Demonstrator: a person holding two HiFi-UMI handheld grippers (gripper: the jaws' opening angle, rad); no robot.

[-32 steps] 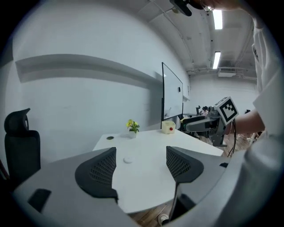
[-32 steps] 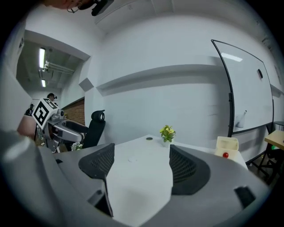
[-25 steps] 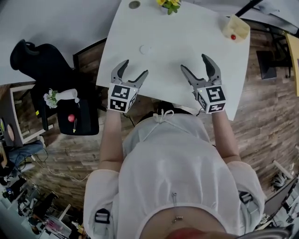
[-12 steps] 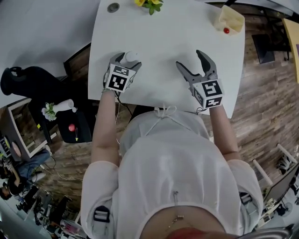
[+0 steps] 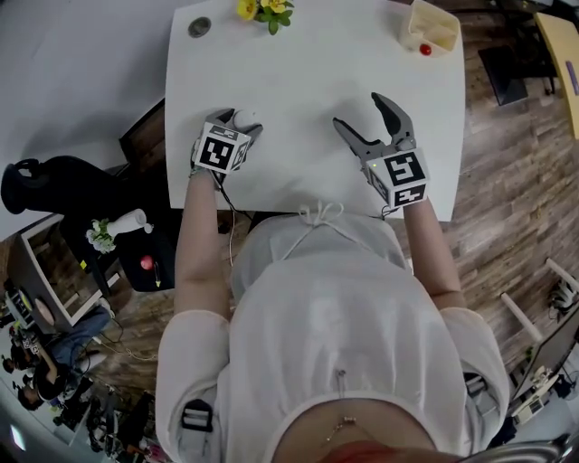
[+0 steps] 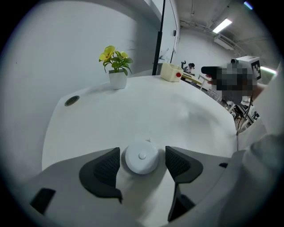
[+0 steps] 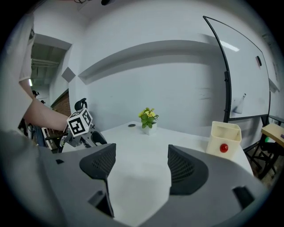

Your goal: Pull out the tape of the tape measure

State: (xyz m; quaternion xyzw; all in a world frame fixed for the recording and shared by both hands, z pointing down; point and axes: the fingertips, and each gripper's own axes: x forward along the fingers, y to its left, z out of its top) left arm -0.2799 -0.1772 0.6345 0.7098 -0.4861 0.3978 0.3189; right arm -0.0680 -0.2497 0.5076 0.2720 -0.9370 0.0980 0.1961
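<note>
A round white tape measure point(image 6: 141, 157) lies flat on the white table point(image 5: 308, 72), near its left front corner; the head view shows the tape measure point(image 5: 245, 118) just past the marker cube. My left gripper point(image 6: 142, 163) straddles it, a dark pad close on each side with narrow gaps showing, so it is open. No tape is drawn out that I can see. My right gripper point(image 5: 359, 112) hovers wide open over the table's front middle, holding nothing. In the right gripper view, the right gripper point(image 7: 142, 166) looks across the table, with the left gripper point(image 7: 88, 136) at the far left.
A potted yellow flower point(image 5: 261, 11) and a grey cable grommet point(image 5: 200, 27) sit at the table's far left. A cream box point(image 5: 430, 32) with a red ball stands at the far right corner. A black chair point(image 5: 54, 181) is left of the table, on the wooden floor.
My left gripper moved forward onto the tape measure and its jaws narrowed around it. The right gripper stayed wide open in much the same spot. The head camera shifted.
</note>
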